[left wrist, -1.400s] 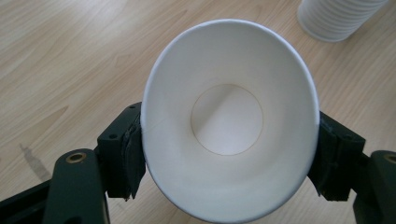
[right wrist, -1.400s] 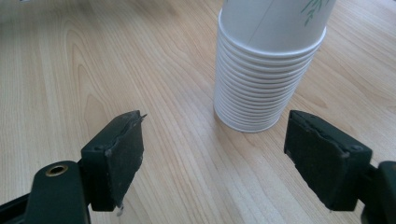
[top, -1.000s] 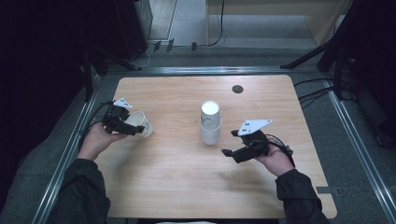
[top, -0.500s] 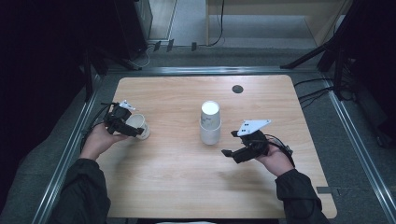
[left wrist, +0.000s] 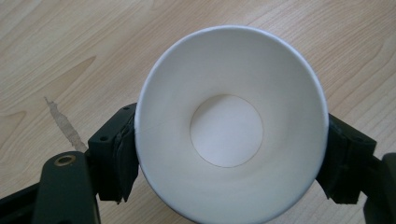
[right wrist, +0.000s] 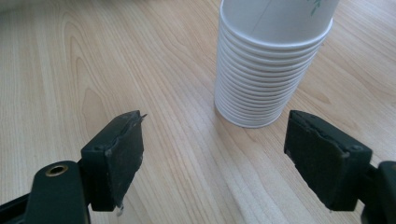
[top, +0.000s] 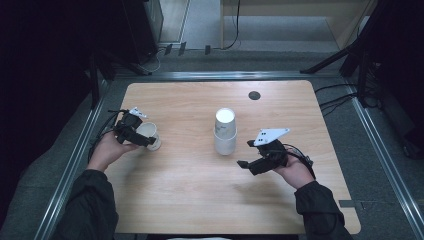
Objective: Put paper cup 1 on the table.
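Left gripper view shows the left gripper (left wrist: 229,158) with a white paper cup (left wrist: 231,126) between its two black jaws; the cup's open mouth faces the camera and its round bottom is seen inside. The jaws have just been opening, and both pads stand right at the cup's wall, but I cannot tell if they still press on it. In the high view this gripper (top: 142,137) and its cup (top: 149,136) are at about nine o'clock on the wooden table (top: 190,200), near the left edge, and the cup stands on the table. Right gripper view shows the right gripper (right wrist: 212,158) with its jaws wide apart and nothing between them; they point toward a stack of paper cups (right wrist: 266,70), which stands upside down on the wood, a little apart from the jaws. In the high view the right gripper (top: 247,159) is at about four o'clock, just beside the stack (top: 225,132) near the table's centre. A small dark round disc (top: 254,95) lies at about one o'clock, well apart from both grippers.
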The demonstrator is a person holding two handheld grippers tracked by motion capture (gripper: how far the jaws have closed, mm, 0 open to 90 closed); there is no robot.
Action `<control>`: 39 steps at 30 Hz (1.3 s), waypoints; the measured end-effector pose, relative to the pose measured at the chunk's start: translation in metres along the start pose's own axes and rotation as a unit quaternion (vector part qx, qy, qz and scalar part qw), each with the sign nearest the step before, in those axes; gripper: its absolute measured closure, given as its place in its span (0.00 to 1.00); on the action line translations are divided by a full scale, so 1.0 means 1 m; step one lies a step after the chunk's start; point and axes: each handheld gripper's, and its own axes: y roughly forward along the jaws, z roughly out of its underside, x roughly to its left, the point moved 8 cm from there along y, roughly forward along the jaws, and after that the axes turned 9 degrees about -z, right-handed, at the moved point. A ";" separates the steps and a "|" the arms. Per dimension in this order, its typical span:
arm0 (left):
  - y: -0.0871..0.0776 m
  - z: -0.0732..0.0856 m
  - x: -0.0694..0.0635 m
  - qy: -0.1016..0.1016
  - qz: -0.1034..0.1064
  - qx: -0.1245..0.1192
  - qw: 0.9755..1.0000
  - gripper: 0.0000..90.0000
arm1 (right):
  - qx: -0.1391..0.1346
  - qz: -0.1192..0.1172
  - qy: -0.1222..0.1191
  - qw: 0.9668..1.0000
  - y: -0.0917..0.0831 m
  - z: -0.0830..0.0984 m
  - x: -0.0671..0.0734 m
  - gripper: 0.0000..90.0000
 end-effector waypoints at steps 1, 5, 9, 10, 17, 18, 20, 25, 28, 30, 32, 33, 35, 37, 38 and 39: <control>0.000 0.000 0.000 -0.001 0.001 0.000 1.000 0.23 | -0.001 0.000 0.000 1.000 0.000 0.000 0.000 0.22; 0.002 0.001 -0.002 -0.002 0.004 0.006 1.000 0.20 | -0.001 -0.001 0.000 1.000 -0.001 0.000 0.000 0.22; 0.003 0.000 -0.003 -0.003 0.007 0.005 1.000 0.18 | -0.001 -0.001 -0.002 1.000 0.000 0.000 0.000 0.22; 0.002 -0.001 -0.003 -0.005 0.008 0.003 1.000 0.18 | -0.001 -0.002 -0.001 1.000 0.000 0.000 0.000 0.22; -0.002 -0.001 -0.002 -0.019 0.025 -0.004 0.999 0.16 | -0.002 -0.001 0.000 1.000 -0.001 0.000 0.000 0.22; -0.003 -0.002 -0.001 -0.023 0.028 -0.007 0.999 0.16 | -0.003 -0.002 -0.002 1.000 -0.002 0.000 0.000 0.22; -0.006 -0.002 0.001 -0.032 0.035 -0.014 0.999 0.16 | -0.005 -0.004 -0.006 1.000 -0.002 -0.001 0.000 0.22; -0.013 -0.003 0.006 -0.054 0.046 -0.030 0.997 0.16 | -0.008 -0.013 -0.007 1.000 -0.002 -0.001 0.001 0.22; -0.019 -0.004 0.009 -0.056 0.044 -0.035 0.997 0.16 | -0.020 -0.028 -0.011 0.999 -0.004 -0.004 0.005 0.20; -0.022 -0.004 0.010 -0.059 0.047 -0.040 0.996 0.16 | -0.029 -0.029 -0.012 0.999 -0.005 -0.006 0.005 0.19; -0.026 -0.006 0.011 -0.063 0.049 -0.047 0.996 0.16 | -0.037 -0.023 -0.007 0.999 -0.006 -0.007 0.003 0.18; -0.028 -0.006 0.012 -0.063 0.047 -0.050 0.996 0.16 | -0.040 -0.025 0.000 0.999 -0.007 -0.008 0.003 0.18; -0.032 -0.007 0.012 -0.064 0.046 -0.054 0.995 0.16 | -0.040 -0.025 0.005 0.999 -0.008 -0.008 0.002 0.16; -0.036 -0.008 0.013 -0.068 0.048 -0.059 0.995 0.16 | -0.028 -0.024 0.012 0.999 -0.009 -0.006 0.000 0.15; -0.037 -0.009 0.013 -0.069 0.049 -0.062 0.994 0.16 | -0.028 -0.020 0.013 0.999 -0.010 -0.006 -0.001 0.15; -0.039 -0.010 0.013 -0.070 0.049 -0.064 0.994 0.16 | -0.029 -0.016 0.013 0.999 -0.010 -0.007 -0.002 0.15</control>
